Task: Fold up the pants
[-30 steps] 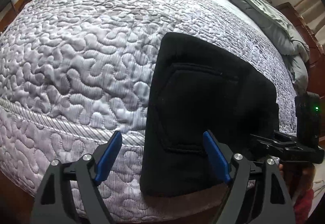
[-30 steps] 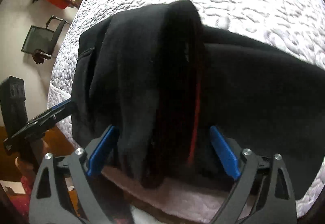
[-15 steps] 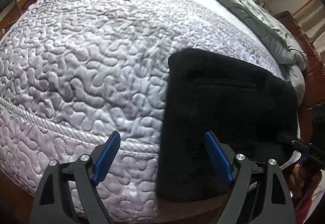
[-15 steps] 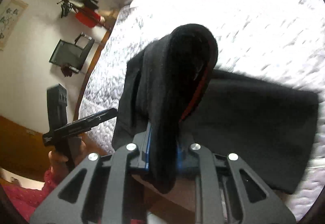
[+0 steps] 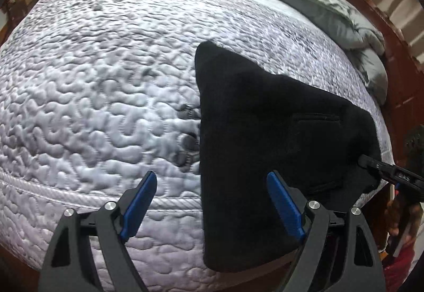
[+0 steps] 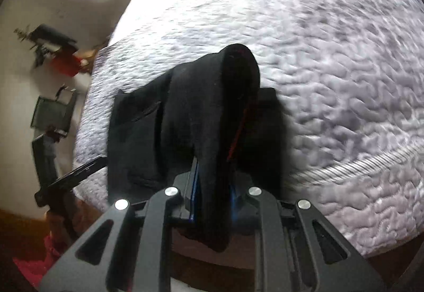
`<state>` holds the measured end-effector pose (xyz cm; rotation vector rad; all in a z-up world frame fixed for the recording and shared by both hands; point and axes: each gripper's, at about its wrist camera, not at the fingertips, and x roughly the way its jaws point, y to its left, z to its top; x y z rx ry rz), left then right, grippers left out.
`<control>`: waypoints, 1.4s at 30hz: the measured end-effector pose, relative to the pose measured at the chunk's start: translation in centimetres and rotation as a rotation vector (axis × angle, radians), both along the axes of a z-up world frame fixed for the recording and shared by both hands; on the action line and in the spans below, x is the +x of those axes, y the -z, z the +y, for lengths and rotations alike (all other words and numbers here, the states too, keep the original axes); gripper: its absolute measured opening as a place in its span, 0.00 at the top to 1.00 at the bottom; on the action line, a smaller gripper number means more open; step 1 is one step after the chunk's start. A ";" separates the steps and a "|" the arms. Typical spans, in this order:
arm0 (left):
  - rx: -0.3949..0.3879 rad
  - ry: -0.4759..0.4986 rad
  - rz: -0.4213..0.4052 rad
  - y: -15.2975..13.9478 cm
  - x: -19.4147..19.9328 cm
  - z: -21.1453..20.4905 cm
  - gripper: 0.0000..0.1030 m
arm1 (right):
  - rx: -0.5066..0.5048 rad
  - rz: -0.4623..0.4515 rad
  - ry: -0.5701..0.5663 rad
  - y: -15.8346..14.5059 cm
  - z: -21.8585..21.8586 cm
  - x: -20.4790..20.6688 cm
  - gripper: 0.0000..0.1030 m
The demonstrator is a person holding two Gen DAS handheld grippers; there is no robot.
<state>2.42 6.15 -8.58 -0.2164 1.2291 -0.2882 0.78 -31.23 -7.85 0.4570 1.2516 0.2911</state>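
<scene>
The black pants [image 5: 270, 133] lie folded on the quilted grey bed [image 5: 100, 85] near its front edge, a pocket slit facing up. My left gripper [image 5: 212, 202] is open and empty, just in front of the pants' left edge. My right gripper [image 6: 213, 186] is shut on a bunched fold of the pants [image 6: 220, 111] and lifts it off the bed; a red seam shows inside the fold. The right gripper's tip shows in the left wrist view [image 5: 381, 167] at the pants' right corner.
A rumpled grey-green duvet [image 5: 318, 0] lies at the far end of the bed. A wooden bed frame [image 5: 397, 66] runs along the right. A chair [image 6: 53, 111] and a rack with clothes [image 6: 58, 53] stand by the wall on the left.
My right gripper closed on the pants' fold and raised it. The pants shifted on the bed and now look triangular from the left. My left gripper stayed open.
</scene>
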 end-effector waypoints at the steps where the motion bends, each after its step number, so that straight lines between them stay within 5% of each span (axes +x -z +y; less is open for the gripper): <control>1: 0.003 0.010 0.007 0.4 0.1 -0.4 0.16 | -0.023 0.027 0.012 1.0 -0.4 0.0 0.81; 6: 0.054 0.032 0.041 2.7 0.3 -2.0 0.15 | -0.057 0.100 -0.010 4.7 -0.2 0.4 0.71; 11: 0.066 0.013 0.032 1.7 0.4 -1.6 0.16 | -0.131 0.035 -0.059 2.5 0.3 0.5 0.49; 19: -0.034 0.067 -0.096 -3.6 2.2 -4.1 0.16 | -0.094 -0.089 -0.066 -1.4 -0.1 3.0 0.55; 23: -0.021 0.129 -0.076 -2.2 3.7 -6.2 0.16 | -0.166 -0.108 -0.085 -2.0 1.0 4.1 0.65; 30: 0.008 0.110 -0.007 1.5 5.8 -5.4 0.16 | -0.153 -0.156 -0.102 -2.8 1.3 4.5 0.65; 39: 0.041 0.124 0.004 2.1 6.5 -5.6 0.15 | -0.149 -0.189 -0.136 -3.3 2.8 4.9 0.57; 42: 0.039 0.128 0.003 2.2 6.5 -5.7 0.13 | -0.182 -0.153 -0.104 -2.3 2.6 5.4 0.70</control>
